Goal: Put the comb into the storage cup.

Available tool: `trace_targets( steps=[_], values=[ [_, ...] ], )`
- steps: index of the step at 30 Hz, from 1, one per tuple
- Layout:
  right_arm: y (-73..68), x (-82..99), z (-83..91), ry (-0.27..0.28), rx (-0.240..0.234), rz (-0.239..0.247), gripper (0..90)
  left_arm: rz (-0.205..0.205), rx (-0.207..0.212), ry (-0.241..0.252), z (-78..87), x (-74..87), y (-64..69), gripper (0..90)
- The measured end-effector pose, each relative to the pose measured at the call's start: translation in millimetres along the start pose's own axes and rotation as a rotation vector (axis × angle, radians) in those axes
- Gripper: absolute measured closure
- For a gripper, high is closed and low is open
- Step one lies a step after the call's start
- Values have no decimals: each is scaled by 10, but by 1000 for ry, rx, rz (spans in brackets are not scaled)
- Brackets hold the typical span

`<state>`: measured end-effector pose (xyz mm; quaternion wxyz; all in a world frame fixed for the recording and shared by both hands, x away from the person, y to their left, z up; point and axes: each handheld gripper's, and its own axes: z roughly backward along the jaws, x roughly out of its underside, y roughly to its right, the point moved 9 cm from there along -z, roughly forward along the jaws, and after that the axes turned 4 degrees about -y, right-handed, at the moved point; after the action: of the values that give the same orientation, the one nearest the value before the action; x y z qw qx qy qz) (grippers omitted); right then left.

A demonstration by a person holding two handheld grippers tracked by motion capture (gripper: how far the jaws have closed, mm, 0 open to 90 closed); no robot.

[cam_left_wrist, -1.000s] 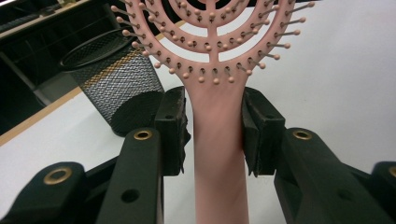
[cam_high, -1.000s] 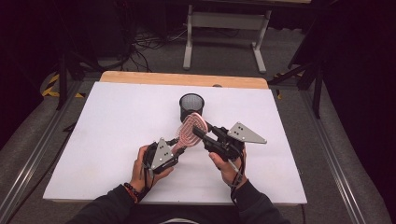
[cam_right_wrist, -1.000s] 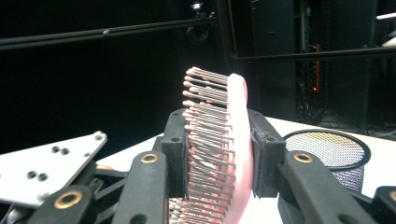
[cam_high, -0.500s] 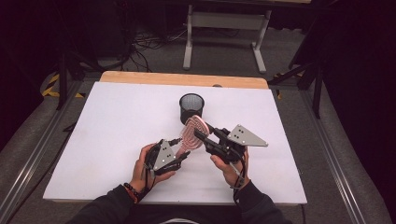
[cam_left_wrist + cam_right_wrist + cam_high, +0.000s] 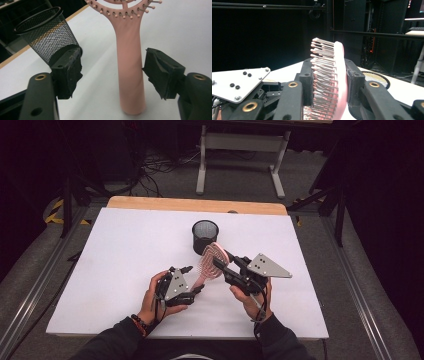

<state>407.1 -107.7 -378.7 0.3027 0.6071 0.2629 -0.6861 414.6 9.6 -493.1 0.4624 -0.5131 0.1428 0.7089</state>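
Left gripper (image 5: 192, 279) jaws opened off hairbrush (image 5: 210, 262); white table (image 5: 120, 250), dark room.

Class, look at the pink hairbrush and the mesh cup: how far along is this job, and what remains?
Done: the right claw is shut on the head of the pink hairbrush, lifted clear of the white table. In hand: a handover; the left claw has just been opening, its pads apart from the handle between them. Left: probably carrying the brush to the black mesh cup, which looks empty.
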Motion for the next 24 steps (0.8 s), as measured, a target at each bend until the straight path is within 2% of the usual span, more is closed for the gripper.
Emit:
trace_targets(
  steps=[4, 6, 10, 12, 17, 24],
  values=[
    [15, -18, 19, 4, 7, 12, 652, 10, 26, 7, -9, 2, 13, 280],
    [25, -39, 41, 8, 11, 21, 652, -2, 35, 5, -13, 3, 20, 256],
    [33, -63, 67, 9, 28, 56, 652, 2, 57, 18, -8, -8, 37, 214],
    [34, -64, 71, 8, 30, 55, 652, 3, 60, 25, -5, -13, 39, 209],
    [65, -74, 91, 9, 43, 62, 652, -9, 116, 48, 48, -31, 66, 179],
    [88, -80, 115, 6, 57, 82, 652, -13, 114, 73, 151, -11, -33, 139]
  ],
)
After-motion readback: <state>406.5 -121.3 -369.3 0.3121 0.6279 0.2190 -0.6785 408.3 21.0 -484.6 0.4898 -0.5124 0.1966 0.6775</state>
